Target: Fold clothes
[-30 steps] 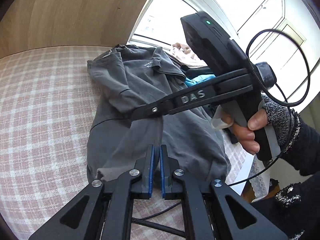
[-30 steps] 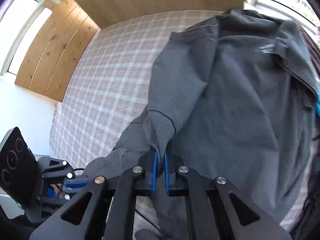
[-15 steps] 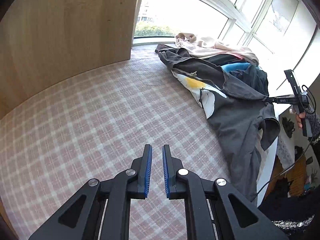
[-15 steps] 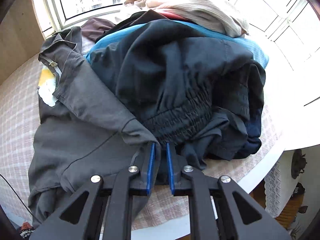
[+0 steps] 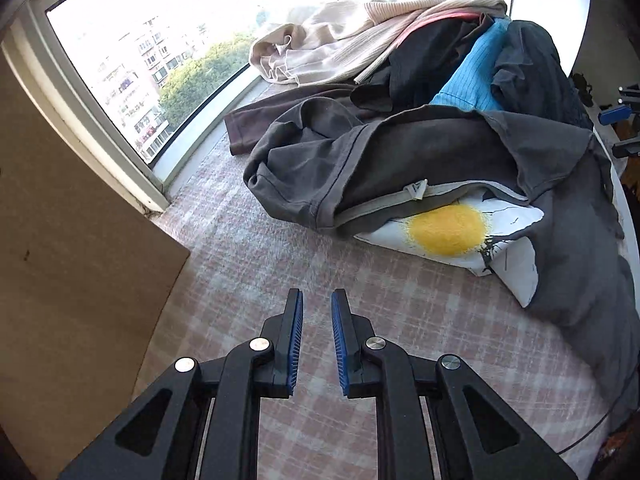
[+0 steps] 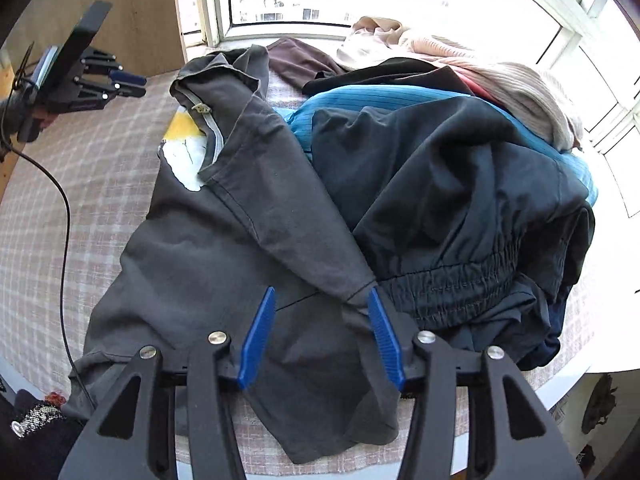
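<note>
A dark grey T-shirt [image 5: 400, 152] lies crumpled on the checked tablecloth [image 5: 260, 264], its yellow and white print [image 5: 448, 228] showing under a turned-over collar. My left gripper [image 5: 317, 296] hovers over bare cloth short of the shirt, narrowly open, with nothing between its pads. In the right wrist view the same shirt [image 6: 224, 240] spreads towards me. My right gripper [image 6: 322, 292] stands wide open over its sleeve end, one pad [image 6: 384, 336] touching the fabric. The left gripper [image 6: 128, 80] shows at the upper left, held by a hand.
A pile of clothes [image 6: 440, 168] sits beside the shirt: dark elastic-waist trousers, a blue garment, a beige knit [image 5: 360, 32], a brown piece. A window [image 5: 160, 40] and a wooden panel [image 5: 60, 260] border the table. The table edge [image 6: 576, 376] is near right. A cable [image 6: 66, 240] hangs left.
A second ago both grippers were shut on the grey shirt. The left has let go and swung towards the window; the right has since opened wide, leaving the shirt lying against the pile.
</note>
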The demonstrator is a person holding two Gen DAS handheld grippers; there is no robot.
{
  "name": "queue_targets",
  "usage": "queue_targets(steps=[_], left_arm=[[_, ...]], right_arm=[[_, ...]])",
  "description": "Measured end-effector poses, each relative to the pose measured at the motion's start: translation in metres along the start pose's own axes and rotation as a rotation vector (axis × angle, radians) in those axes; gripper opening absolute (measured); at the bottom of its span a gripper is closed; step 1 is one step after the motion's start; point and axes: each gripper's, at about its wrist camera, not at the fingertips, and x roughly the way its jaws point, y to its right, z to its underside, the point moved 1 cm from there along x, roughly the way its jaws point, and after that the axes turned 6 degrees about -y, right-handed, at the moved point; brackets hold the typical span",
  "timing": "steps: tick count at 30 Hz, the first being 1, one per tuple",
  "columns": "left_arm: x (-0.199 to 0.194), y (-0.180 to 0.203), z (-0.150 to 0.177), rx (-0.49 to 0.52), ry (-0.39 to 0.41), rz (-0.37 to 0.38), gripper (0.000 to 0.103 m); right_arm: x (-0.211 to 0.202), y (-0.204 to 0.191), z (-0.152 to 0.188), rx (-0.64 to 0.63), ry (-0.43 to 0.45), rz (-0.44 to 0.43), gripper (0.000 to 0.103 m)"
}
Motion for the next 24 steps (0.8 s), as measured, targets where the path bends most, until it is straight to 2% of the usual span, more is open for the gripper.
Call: queue_targets(steps=[2, 5, 8, 11, 14, 16, 18, 24], left_arm=[[0.008, -0.001, -0.008, 0.099, -0.016, -0.045, 0.019], [0.013, 0.004, -0.014, 0.243, 0.011, -0.096, 0.019], [0.011, 0.008, -0.021, 0.33, 0.063, -0.101, 0.019], [0.01, 0.01, -0.033, 0.383, 0.124, -0.11, 0.021], [0.013, 0.007, -0.047, 0.389, 0.164, -0.053, 0.027], [0.019, 0.008, -0.052, 0.41, 0.153, -0.036, 0.027], [0.019, 0.009, -0.048, 0.447, 0.129, -0.058, 0.027], [0.007, -0.001, -0.016, 0.487, 0.079, -0.111, 0.028]], right_arm=[[0.011, 0.0, -0.004, 0.003, -0.021, -0.023, 0.048], [0.024, 0.009, -0.011, 0.037, -0.05, -0.066, 0.048], [0.027, 0.016, -0.016, 0.064, -0.052, -0.103, 0.048], [0.025, 0.021, -0.019, 0.087, -0.049, -0.137, 0.048], [0.024, 0.024, -0.022, 0.097, -0.044, -0.155, 0.048], [0.022, 0.025, -0.02, 0.097, -0.039, -0.156, 0.048], [0.017, 0.025, -0.015, 0.098, -0.033, -0.165, 0.048], [0.017, 0.025, -0.011, 0.094, -0.034, -0.208, 0.048]])
